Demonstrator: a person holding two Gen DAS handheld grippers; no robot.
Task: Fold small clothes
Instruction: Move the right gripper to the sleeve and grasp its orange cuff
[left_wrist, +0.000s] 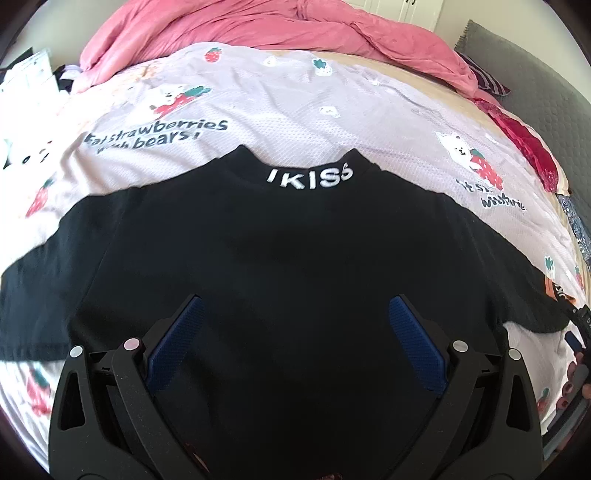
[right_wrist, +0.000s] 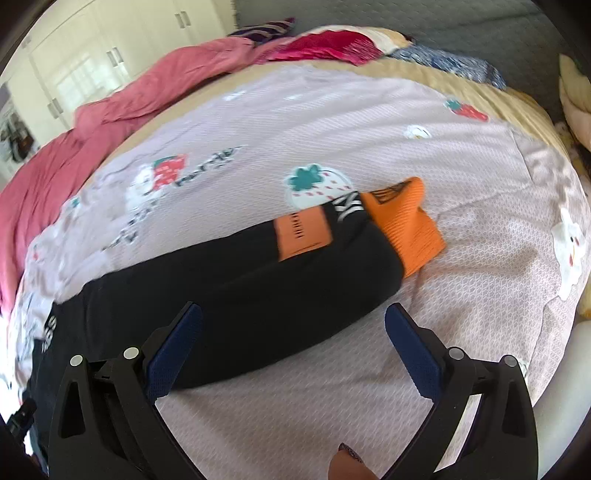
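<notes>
Nearest the lens in each view stands a pair of matte black tongs with ribbed blue pads. The left tongs (left_wrist: 293, 314) hang spread wide over the middle of the black T-shirt (left_wrist: 280, 266), holding nothing, and the right tongs (right_wrist: 293, 321) are just as wide apart and empty, their left pad (right_wrist: 173, 354) over the shirt's black sleeve and their right pad over bare sheet. The T-shirt lies flat on the bed, a smooth, soft knit, its collar pointing away from the left camera and carrying raised white lettering (left_wrist: 309, 178). Both short sleeves spread out sideways. In the right view one sleeve ends in a ribbed orange cuff (right_wrist: 410, 225), beside a flat orange patch (right_wrist: 303, 232) and a white logo on black. Under the shirt is a pale lilac bedsheet (left_wrist: 295, 110) with a fine waffle-like weave, printed with strawberries, white bears and dark script. Beyond it, a rumpled pink duvet (left_wrist: 240, 29) is heaped along the far edge, with a crumpled crimson cloth (left_wrist: 524, 144) near a grey quilted headboard (left_wrist: 535, 85). White cupboard doors (right_wrist: 92, 51) with dark handles show behind the bed in the right view. A fingertip (right_wrist: 349, 463) with a dark speckled nail shows at the bottom of that view.
</notes>
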